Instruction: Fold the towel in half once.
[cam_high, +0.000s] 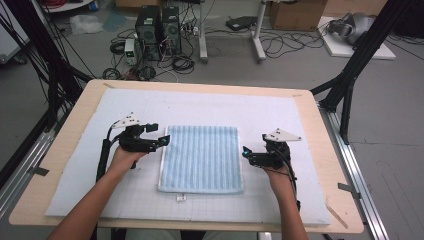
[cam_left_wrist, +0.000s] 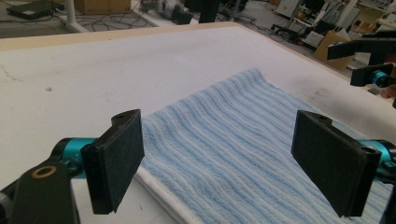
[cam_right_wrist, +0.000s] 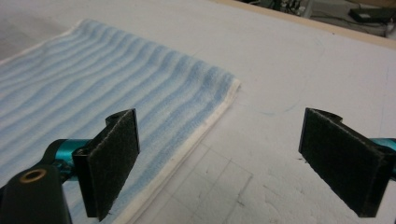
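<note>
A wooden table (cam_high: 75, 107) stands in the middle of the room, almost wholly covered by a white mat (cam_high: 200, 105) with a faint grid drawn on its near part; on the floor beyond it sit two dark computer towers (cam_high: 157, 27) among loops of cable, and a cardboard box (cam_high: 295, 14) lies farther right.

In the centre of the mat a blue striped towel (cam_high: 201, 158) lies flat and spread out, its stripes running away from the person, a white hem along its left and near edges; a small white tag (cam_high: 181, 198) sticks out just past the near edge.

The person's forearms come in from the near side, one to each flank of the towel; the left gripper (cam_high: 162, 140) sits at the towel's left edge near the far corner, its jaws spread wide apart and holding nothing, with the towel's hem lying under the gap in the left gripper view; the right gripper (cam_high: 246, 151) rests just beside the towel's right edge, about halfway along, likewise spread wide and empty; in the right gripper view its left jaw stands over the towel's hem and its right jaw over bare mat.
</note>
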